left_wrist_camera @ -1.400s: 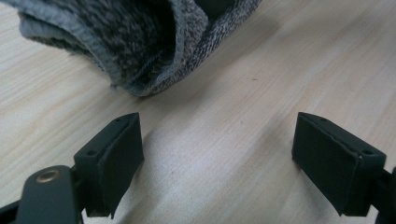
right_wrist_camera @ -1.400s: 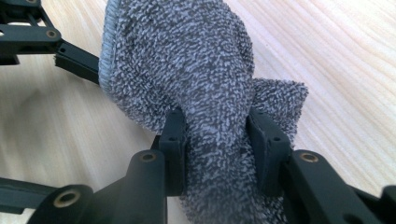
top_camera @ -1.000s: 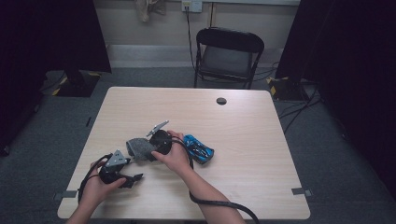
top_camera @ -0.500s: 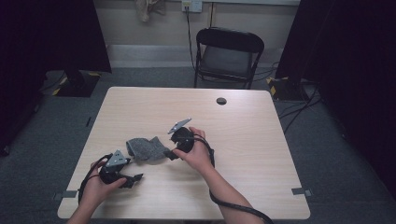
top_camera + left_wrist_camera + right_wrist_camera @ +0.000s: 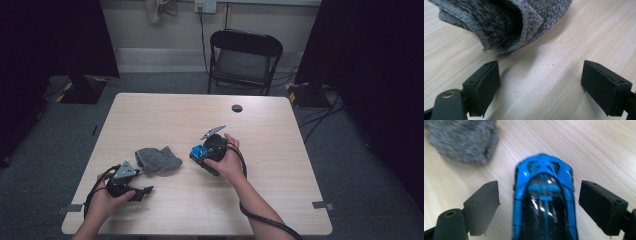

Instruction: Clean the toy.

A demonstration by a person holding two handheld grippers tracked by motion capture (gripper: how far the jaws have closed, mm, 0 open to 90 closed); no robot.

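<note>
Right gripper [image 5: 540, 202]: jaws just opening, spread wide, blue toy car [image 5: 545, 200] lying between them on the table [image 5: 280, 165], pads clear of its sides. Grey cloth [image 5: 157, 159]: crumpled, near the car's nose. Left gripper [image 5: 541, 87]: jaws apart, nothing between them, just short of the cloth's edge.

A folded grey towel [image 5: 506, 22] lies across the upper left of the frame, its looped pile showing inside a curled, stitched hem that opens toward the camera. It rests on a pale wooden table [image 5: 564, 50] whose grain runs diagonally. The left gripper [image 5: 540, 82] rises from the bottom edge, its two black padded jaws standing wide apart with only bare wood between them. The towel's lowest edge sits just above the left-hand jaw, not touching it.
</note>
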